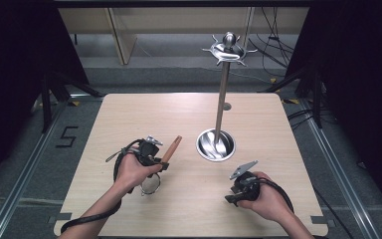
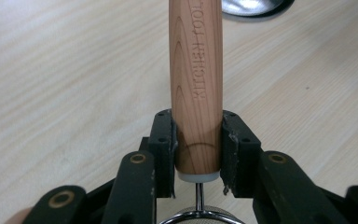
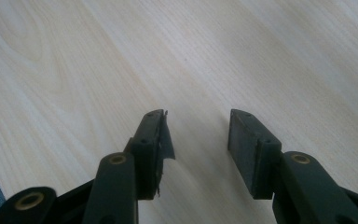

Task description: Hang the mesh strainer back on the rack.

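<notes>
1. Pale wood desk (image 1: 129, 114) on a dark grey floor, black curtains either side, pretty bare setup.
2. Left claw (image 2: 198, 144) was clenched on the wooden handle (image 2: 196, 84) of a small strainer, jaws pinching it close to the butt end where the wire stem starts. In the high view that left claw (image 1: 155, 160) sat near the desk's front-left part, handle (image 1: 171, 148) angled up toward the middle and the mesh bowl (image 1: 150, 185) hanging below the hand.
3. Right claw (image 3: 196, 135) was released, jaws spread over bare wood with nothing between them; from above it (image 1: 238, 191) hovered near the front-right edge.
4. Further out, a metal utensil stand (image 1: 222, 94) stood right of centre, its hooks up top all free.
5. Risk, I reckon: the grip is way down at the handle's end, so the strainer could pivot or slide out when lifted toward a hook.
6. Readable writing: "KITCHEN TOOL" burned into the handle.
</notes>
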Motion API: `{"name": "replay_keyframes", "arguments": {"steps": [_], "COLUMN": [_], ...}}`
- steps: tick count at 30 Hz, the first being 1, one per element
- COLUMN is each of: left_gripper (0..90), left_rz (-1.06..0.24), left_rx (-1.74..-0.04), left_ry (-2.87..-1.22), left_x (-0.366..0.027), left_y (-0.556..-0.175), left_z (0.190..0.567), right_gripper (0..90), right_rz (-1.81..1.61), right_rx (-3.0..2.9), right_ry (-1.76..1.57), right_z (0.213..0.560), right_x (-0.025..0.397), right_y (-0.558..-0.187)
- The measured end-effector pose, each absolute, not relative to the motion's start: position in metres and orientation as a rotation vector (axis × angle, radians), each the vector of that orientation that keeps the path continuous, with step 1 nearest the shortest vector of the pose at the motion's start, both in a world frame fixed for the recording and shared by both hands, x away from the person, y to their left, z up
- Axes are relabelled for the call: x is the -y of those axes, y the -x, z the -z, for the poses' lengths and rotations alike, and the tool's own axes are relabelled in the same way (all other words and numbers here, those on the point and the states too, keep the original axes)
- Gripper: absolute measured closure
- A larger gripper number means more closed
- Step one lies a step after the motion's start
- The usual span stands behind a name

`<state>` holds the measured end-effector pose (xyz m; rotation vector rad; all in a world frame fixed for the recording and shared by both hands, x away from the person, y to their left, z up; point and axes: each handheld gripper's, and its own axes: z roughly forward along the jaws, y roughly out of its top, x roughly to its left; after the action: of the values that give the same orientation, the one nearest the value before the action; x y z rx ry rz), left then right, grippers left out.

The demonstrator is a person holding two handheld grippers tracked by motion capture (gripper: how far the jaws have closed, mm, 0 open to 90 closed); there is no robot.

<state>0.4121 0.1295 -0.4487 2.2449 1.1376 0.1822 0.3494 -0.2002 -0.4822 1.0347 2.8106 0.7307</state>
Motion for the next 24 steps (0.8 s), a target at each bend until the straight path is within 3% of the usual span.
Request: {"name": "replay_keyframes", "arguments": {"steps": [24], "left_gripper": [67.8], "left_rz": [-0.351], "left_rx": [-0.941], "left_ry": [-1.964], "left_x": [-0.135], "left_y": [-0.385], "left_z": [0.414], "right_gripper": [54.8], "right_rz": [-0.744], "right_rx": [-2.775], "right_ry": [-1.048], "right_z": [0.482], "right_x": [0.202], "right_y": [-0.35]}}
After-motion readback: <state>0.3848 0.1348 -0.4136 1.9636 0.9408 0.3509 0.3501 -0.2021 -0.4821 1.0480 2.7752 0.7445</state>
